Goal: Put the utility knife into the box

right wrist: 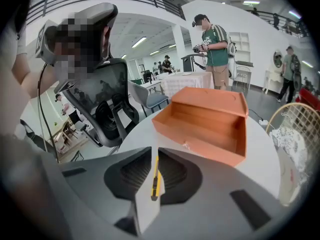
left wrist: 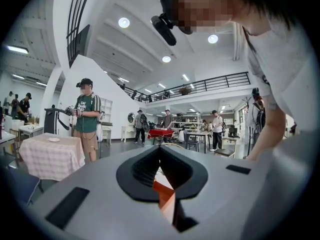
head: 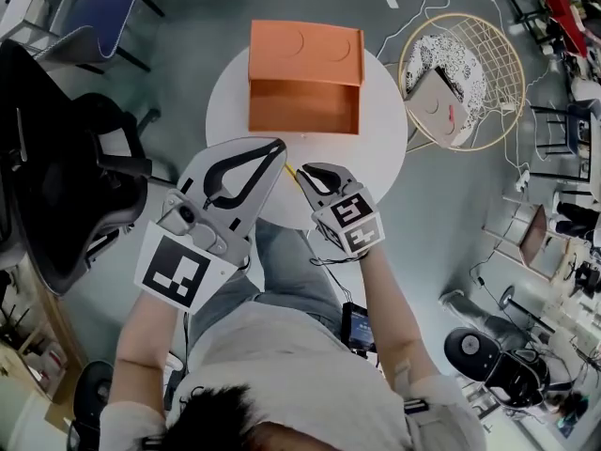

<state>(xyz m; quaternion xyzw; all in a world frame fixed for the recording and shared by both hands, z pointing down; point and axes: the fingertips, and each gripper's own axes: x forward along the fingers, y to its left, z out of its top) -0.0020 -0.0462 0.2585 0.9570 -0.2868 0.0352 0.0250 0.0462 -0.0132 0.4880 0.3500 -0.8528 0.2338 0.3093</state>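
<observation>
The thin yellow-and-black utility knife (right wrist: 154, 180), just beneath the closed, empty right gripper (right wrist: 154, 148), seems light and stiff; take its middle

Both grippers are pale grey shells with black ribbed pads. The left gripper (head: 280, 145) has its left cube (head: 178, 271) at 7 o'clock and the right gripper (head: 302, 169) its right cube (head: 352, 222) at 5, both with black-and-white square markers. Clothes-wise: light grey t-shirt (head: 282, 355), blue-grey trousers (head: 291, 271), black wristband (head: 413, 404), and a dark gadget (head: 357, 325) on a thin cable at the hip.
</observation>
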